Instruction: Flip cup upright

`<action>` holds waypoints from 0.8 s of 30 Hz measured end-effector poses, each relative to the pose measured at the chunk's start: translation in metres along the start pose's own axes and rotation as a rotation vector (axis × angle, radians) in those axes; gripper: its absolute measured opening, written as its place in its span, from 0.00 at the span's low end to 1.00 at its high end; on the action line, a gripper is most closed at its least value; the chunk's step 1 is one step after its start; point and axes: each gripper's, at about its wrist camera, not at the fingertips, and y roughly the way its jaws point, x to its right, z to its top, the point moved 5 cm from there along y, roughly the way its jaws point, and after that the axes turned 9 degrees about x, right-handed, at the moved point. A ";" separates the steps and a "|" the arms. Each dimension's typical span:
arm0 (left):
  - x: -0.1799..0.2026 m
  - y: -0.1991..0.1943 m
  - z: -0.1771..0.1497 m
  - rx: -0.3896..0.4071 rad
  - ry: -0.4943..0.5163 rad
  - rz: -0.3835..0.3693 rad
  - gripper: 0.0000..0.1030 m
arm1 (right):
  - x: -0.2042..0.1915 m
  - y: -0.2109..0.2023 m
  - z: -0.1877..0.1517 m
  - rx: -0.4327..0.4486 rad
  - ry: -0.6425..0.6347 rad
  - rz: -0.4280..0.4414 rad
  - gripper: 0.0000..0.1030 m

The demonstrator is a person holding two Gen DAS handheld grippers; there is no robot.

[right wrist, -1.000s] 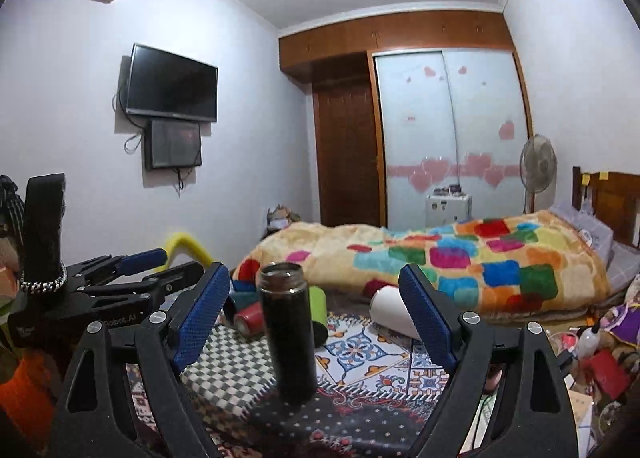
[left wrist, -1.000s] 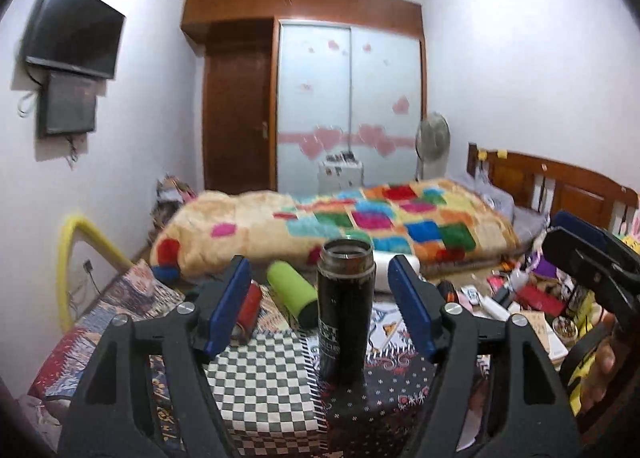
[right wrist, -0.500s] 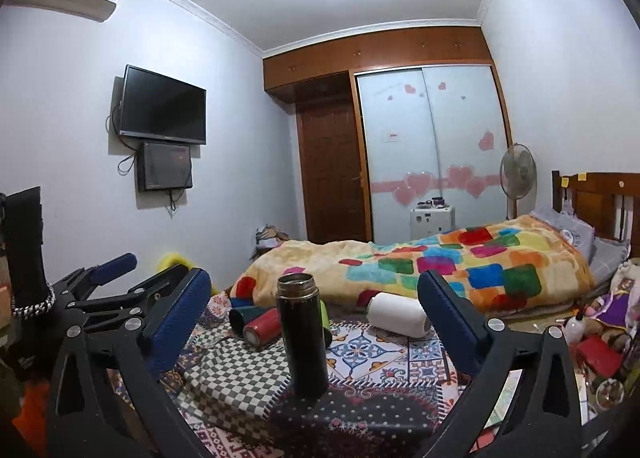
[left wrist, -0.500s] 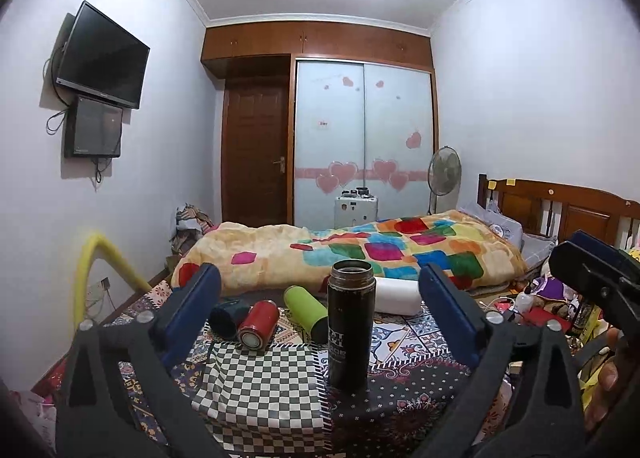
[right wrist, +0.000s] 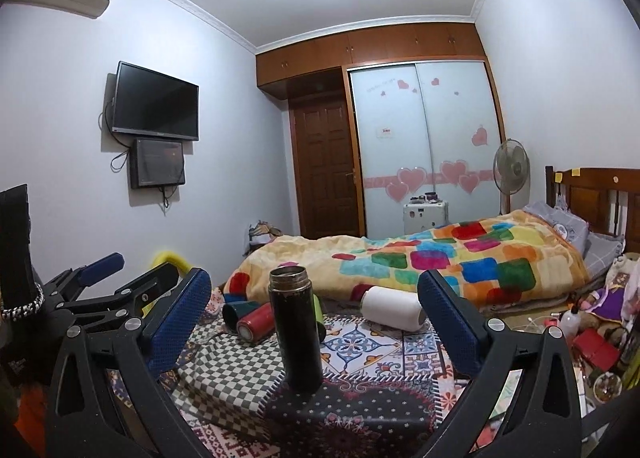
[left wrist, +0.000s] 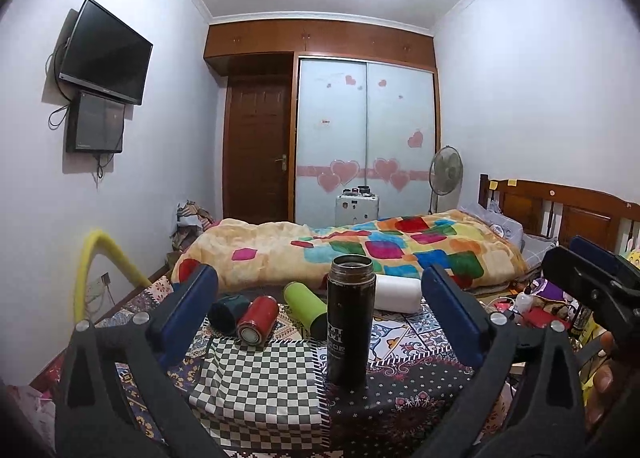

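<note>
A tall black cup stands upright with its open mouth up on the patterned tablecloth; it also shows in the right wrist view. My left gripper is open and empty, drawn back from the cup, its jaws wide on either side. My right gripper is open and empty too, also back from the cup. The left gripper shows at the left of the right wrist view.
Behind the black cup lie a red cup, a dark teal cup, a green cup and a white cup, all on their sides. A bed with a colourful blanket is beyond. Clutter lies at right.
Both grippers have pulled back and tilted up from the standing black cup, and their jaws have opened wider. The cup has stayed upright in place.
</note>
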 end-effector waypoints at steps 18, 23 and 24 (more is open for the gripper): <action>0.002 0.000 -0.001 -0.010 -0.001 -0.015 1.00 | 0.001 0.001 0.002 -0.005 0.000 -0.005 1.00; 0.004 -0.001 -0.001 -0.008 0.002 -0.023 1.00 | 0.001 0.001 0.002 -0.005 -0.001 -0.005 1.00; 0.005 -0.002 -0.001 -0.006 0.006 -0.022 1.00 | 0.001 0.000 0.002 -0.005 -0.001 -0.004 1.00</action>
